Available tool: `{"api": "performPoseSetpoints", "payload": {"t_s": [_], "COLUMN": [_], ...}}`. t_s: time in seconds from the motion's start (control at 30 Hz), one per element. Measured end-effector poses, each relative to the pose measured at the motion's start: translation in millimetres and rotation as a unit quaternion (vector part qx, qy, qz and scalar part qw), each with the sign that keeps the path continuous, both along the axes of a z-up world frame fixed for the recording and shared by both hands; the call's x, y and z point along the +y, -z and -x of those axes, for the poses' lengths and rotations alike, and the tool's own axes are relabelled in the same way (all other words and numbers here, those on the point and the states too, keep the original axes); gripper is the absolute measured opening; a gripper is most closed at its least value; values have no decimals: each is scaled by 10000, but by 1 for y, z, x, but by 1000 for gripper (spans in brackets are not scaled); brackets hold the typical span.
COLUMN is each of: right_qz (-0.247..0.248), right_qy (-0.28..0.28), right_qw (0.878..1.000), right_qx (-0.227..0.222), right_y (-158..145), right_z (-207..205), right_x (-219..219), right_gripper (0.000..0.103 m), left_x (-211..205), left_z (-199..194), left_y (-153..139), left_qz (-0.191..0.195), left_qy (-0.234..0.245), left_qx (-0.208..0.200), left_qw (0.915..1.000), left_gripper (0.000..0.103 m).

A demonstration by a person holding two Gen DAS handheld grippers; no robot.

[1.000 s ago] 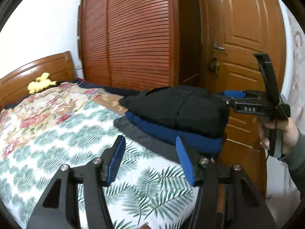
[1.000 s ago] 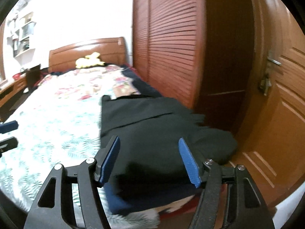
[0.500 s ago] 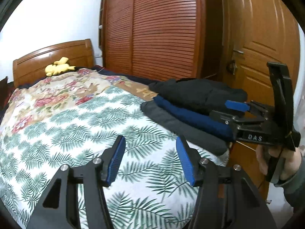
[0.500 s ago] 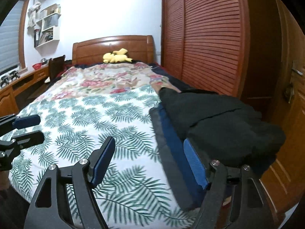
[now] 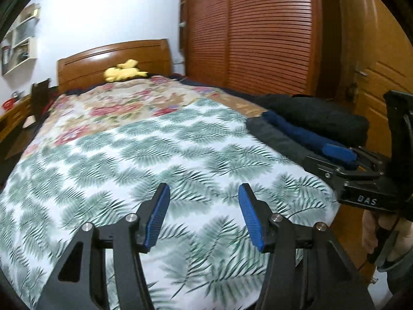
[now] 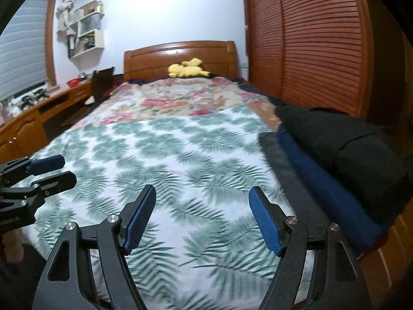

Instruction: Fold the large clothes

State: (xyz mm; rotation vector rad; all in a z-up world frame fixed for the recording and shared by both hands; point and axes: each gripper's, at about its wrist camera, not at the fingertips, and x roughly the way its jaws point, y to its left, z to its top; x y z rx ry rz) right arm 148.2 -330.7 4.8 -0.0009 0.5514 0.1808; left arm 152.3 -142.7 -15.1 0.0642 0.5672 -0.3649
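A stack of folded clothes lies on the bed's right edge: a black garment (image 5: pixel 317 113) (image 6: pixel 343 139) on top, a blue one (image 5: pixel 296 134) (image 6: pixel 327 183) under it, a dark grey one (image 5: pixel 273 139) (image 6: pixel 278 155) at the bottom. My left gripper (image 5: pixel 204 214) is open and empty above the leaf-print sheet (image 5: pixel 144 160), left of the stack. My right gripper (image 6: pixel 201 217) is open and empty above the same sheet (image 6: pixel 180 160). It also shows in the left wrist view (image 5: pixel 333 155), next to the stack's near end. The left gripper appears at the left of the right wrist view (image 6: pixel 51 170).
A floral quilt (image 6: pixel 185 98) covers the bed's far half, with a yellow plush toy (image 6: pixel 187 69) by the wooden headboard (image 6: pixel 180 56). A slatted wardrobe (image 6: pixel 309 41) and a wooden door (image 5: pixel 379 59) stand right of the bed. A desk (image 6: pixel 33 121) runs along the left wall.
Both grippers have drawn back from the clothes stack and swung left toward the middle of the bed. The stack has not moved. Both stay open.
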Motion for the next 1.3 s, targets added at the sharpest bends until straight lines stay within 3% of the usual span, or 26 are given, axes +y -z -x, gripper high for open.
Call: {"api": "performPoseSetpoints", "payload": {"t_s": [0.5, 0.67, 1.07, 1.3], "right_qz": [-328, -214, -281, -232], "right_qy": [-791, -887, -1018, -813], "right_qw": [9963, 9953, 9890, 9891], "right_qx": [-26, -325, -1040, -1207], "right_y": [-1, -17, -71, -77], "right_z": [34, 50, 79, 84], "right_x": [88, 112, 125, 118], "right_gripper": [82, 82, 82, 82], "left_x": [99, 121, 148, 154], "left_z": [61, 79, 114, 123], "left_y": [3, -10, -56, -55], "left_qz": [-6, 137, 339, 356], "left_qy": [-1211, -1445, -1820, -1921], "left_qx": [-222, -371, -907, -975], "left_qw": [9924, 9887, 9785, 9759], "left_gripper": [54, 54, 54, 54]}}
